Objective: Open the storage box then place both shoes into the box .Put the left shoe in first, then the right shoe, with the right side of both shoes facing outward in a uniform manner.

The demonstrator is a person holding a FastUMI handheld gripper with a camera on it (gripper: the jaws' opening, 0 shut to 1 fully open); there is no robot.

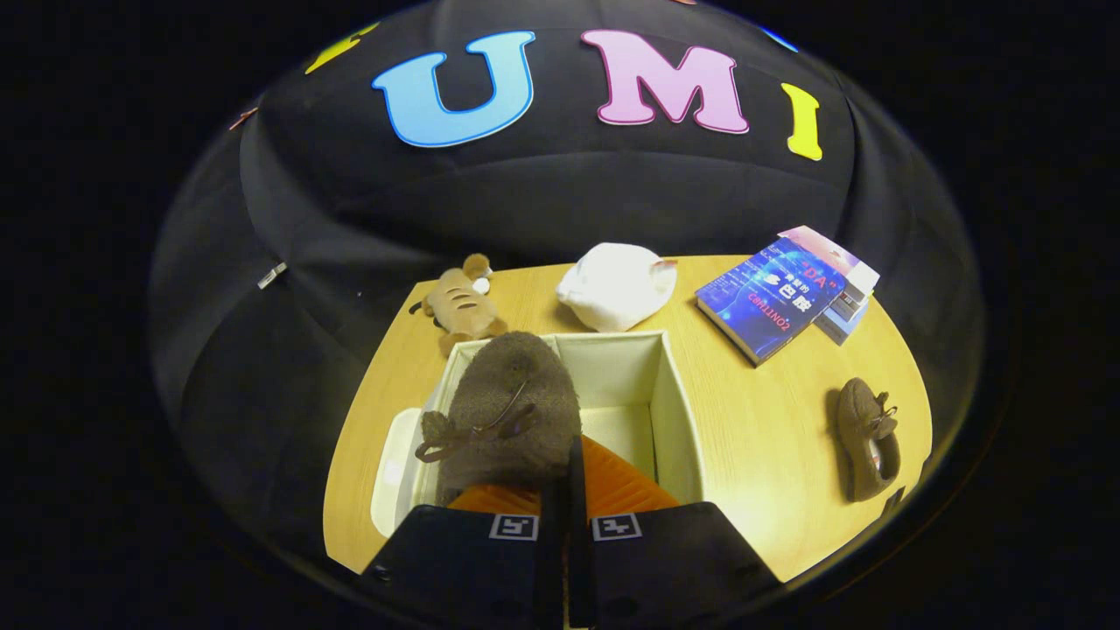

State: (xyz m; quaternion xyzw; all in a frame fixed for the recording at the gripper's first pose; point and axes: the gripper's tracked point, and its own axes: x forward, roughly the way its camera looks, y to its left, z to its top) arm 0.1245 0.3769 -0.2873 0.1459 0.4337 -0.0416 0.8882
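Gripper (569, 490) clamps 1 brown shoe (512, 411) over the open storage box (678, 411) — seemingly empty; second shoe (866, 437) outside

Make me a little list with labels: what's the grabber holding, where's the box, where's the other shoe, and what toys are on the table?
gripper: jaws shut on the brown shoe
brown shoe: held over the open box
open box: white, just ahead of the jaws
second shoe: lying on the table, right of the box
toys: striped plush and white plush beyond the box
books: far right corner
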